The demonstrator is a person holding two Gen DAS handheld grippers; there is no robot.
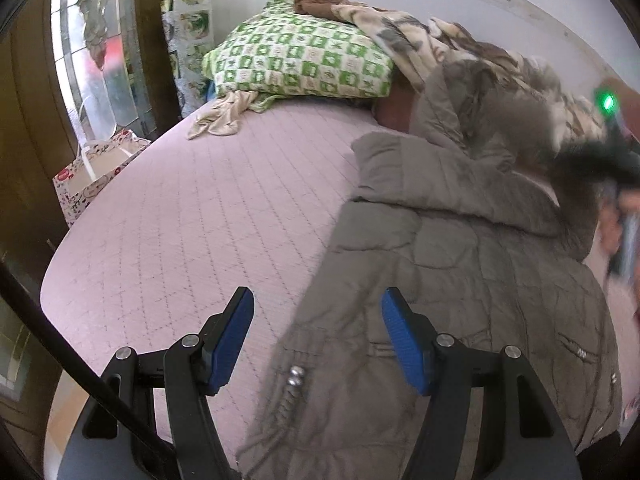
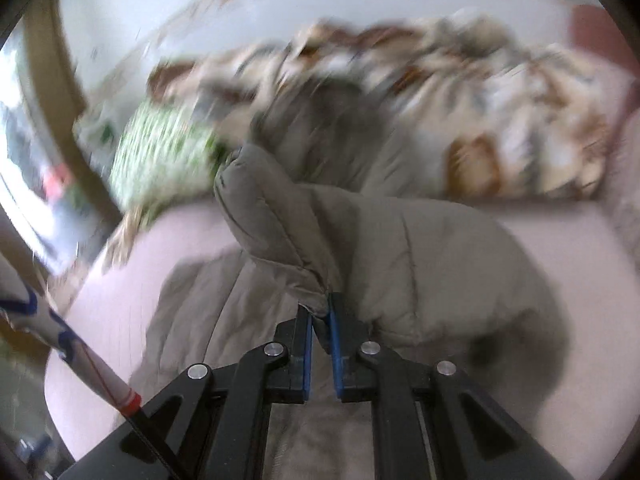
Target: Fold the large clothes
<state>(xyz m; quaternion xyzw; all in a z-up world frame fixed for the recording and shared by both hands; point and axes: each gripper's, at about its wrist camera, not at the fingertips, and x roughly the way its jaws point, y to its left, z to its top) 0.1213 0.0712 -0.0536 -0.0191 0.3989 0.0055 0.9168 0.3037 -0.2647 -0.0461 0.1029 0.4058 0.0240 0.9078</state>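
So the big grey-brown quilted puffer coat point(image 1: 460, 280) is lying on the pink quilted bed point(image 1: 180, 220), body spread out flat toward the near edge with its hood end up by the pile of bedding. The right tongs point(image 2: 320, 312) are pinched tight on a padded edge of it, looks like a sleeve cuff, holding it up off the body. My guess is that's so the sleeve can be carried across the back for the first fold. That view is pretty smeared, so I wouldn't swear to which seam it is.

The left tongs point(image 1: 318, 340) are spread wide with nothing between them, hovering over the coat's lower side near the zip pocket. Probably parked there to pin the body down or grab the hem next.

The green-and-white checked pillow point(image 1: 300, 56) and the floral brown blanket point(image 1: 420, 40) are crammed at the headboard end, touching the hood, so the fold has to come toward the open mattress.
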